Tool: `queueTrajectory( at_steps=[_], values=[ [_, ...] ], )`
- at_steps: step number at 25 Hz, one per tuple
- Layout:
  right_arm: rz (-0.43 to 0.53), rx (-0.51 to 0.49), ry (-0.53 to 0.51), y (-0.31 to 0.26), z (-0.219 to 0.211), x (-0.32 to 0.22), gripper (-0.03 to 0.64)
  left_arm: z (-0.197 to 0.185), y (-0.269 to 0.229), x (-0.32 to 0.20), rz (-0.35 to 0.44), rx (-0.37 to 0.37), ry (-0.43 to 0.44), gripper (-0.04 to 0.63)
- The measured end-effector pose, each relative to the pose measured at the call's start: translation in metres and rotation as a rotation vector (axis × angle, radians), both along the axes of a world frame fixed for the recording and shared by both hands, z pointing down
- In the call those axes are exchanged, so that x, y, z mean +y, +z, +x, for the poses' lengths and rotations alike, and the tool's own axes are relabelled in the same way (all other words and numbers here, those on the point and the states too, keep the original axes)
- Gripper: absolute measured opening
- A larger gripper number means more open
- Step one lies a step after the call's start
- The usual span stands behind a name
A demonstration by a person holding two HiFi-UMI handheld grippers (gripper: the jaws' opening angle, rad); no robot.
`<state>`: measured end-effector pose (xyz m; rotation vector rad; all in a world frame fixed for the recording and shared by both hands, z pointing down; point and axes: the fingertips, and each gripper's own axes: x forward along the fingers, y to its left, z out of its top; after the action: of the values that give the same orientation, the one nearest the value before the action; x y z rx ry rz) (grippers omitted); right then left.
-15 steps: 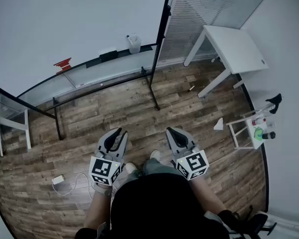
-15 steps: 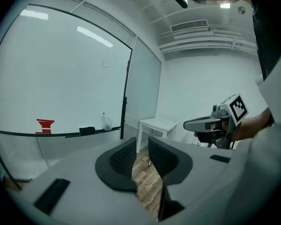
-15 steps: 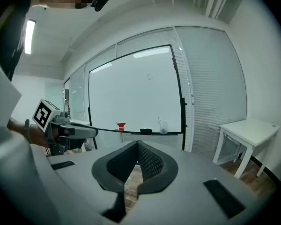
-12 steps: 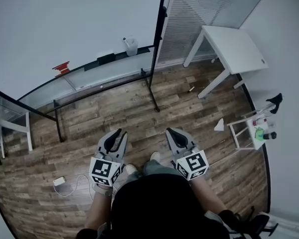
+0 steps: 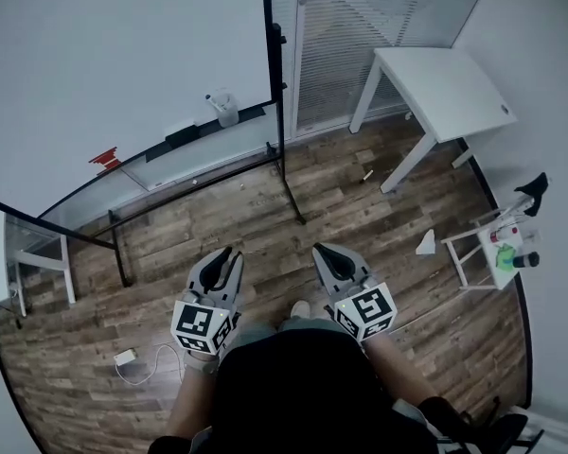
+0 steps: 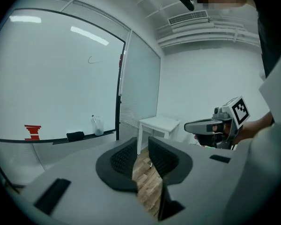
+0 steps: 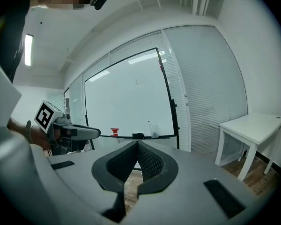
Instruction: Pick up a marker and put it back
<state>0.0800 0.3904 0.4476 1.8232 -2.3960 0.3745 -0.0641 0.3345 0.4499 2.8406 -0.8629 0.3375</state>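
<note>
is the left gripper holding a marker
No, the left gripper has its jaws apart with only the floor showing between them.

- Setting: office or meeting room.
- Large white whiteboard on a black metal stand [image 5: 123, 64].
- White slatted window blinds [image 5: 360, 26].
- Plain white square table [image 5: 445, 88].
- Brown wood-plank floor [image 5: 256, 220].
- White ceiling air vent [image 6: 187, 18].
</note>
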Motion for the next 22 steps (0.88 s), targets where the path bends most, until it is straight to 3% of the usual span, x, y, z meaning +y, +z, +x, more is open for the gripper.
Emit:
queueTrajectory(
  at_steps=[11,22],
  values=[
    [-0.032,-0.009,0.016,0.02,0.041,-0.062,0.026,0.037,0.024,-0.059,-0.039,-0.025,-0.005,0.081],
    [-0.064,0.041,0.043,0.017,0.04,-0.219,0.026,0.046,0.027,-0.229,-0.04,0.001,0.044,0.081]
  ],
)
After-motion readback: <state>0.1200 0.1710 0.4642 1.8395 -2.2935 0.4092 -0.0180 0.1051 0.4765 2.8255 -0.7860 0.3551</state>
